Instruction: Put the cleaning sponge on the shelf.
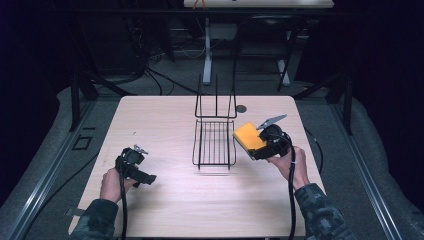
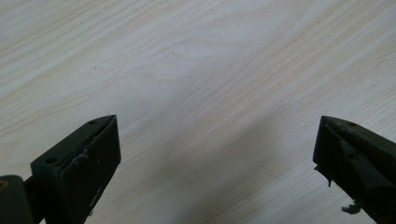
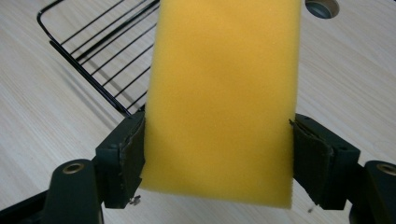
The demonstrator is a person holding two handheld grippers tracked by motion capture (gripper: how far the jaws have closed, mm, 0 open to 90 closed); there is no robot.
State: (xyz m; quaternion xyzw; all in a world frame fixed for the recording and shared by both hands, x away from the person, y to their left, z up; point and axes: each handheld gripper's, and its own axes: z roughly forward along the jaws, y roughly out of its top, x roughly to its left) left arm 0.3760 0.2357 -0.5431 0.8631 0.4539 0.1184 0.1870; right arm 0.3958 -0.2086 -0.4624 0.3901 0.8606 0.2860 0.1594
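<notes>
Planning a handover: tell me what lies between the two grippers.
In the high view, the black wire rack stands between the left gripper and the right gripper.

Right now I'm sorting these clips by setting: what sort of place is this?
Probably a lab or recording studio, not a home: a bare wooden table on a dark floor, trailing cables, another desk behind, and a person working hand-held grippers, the right gripper holding a yellow sponge beside a wire rack.

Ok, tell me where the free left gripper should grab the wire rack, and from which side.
Take the wire rack by the top rail of its upright back, coming from above. The flat grid lies against the table, leaving no room under its wires, while the back stands clear. The left gripper is open and empty.
</notes>
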